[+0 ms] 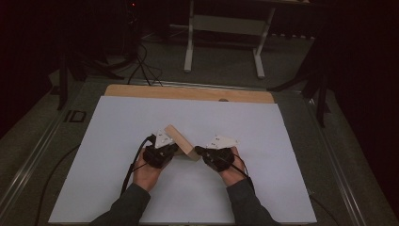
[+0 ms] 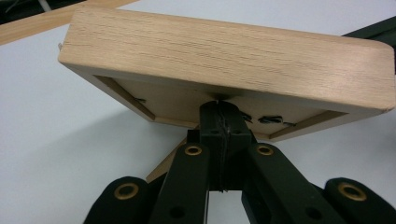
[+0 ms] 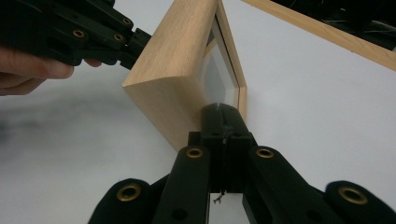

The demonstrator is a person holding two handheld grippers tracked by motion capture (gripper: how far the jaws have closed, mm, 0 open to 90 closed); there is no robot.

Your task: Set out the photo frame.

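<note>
Both tongs are pressing against a pale oak-grained rectangular wooden picture frame [image 1: 180, 141], one from each side. Left gripper [image 1: 170, 149] is showing its black jaws drawn fully together in its own view, their tips butting the recessed back panel of the frame [image 2: 224, 56]; they are gripping nothing between them. Right gripper [image 1: 198, 151] is likewise standing with its jaws closed tight, tips meeting the frame [image 3: 180, 70] at its lower corner beside the glazed front.

From above, the hands and the grey three-cornered plates are covering most of both tools, so the contact points are hard to make out there. Behind the left tong's tips, small dark metal clips on the frame's back are lying partly in shadow. No brand or label is readable on the frame; only faint marks "ID" are appearing on the dark floor strip [image 1: 75, 116], far left of the left tong.

Standing on edge and tilted, the frame is sitting between the two tongs on the white table sheet [image 1: 117, 141].
</note>
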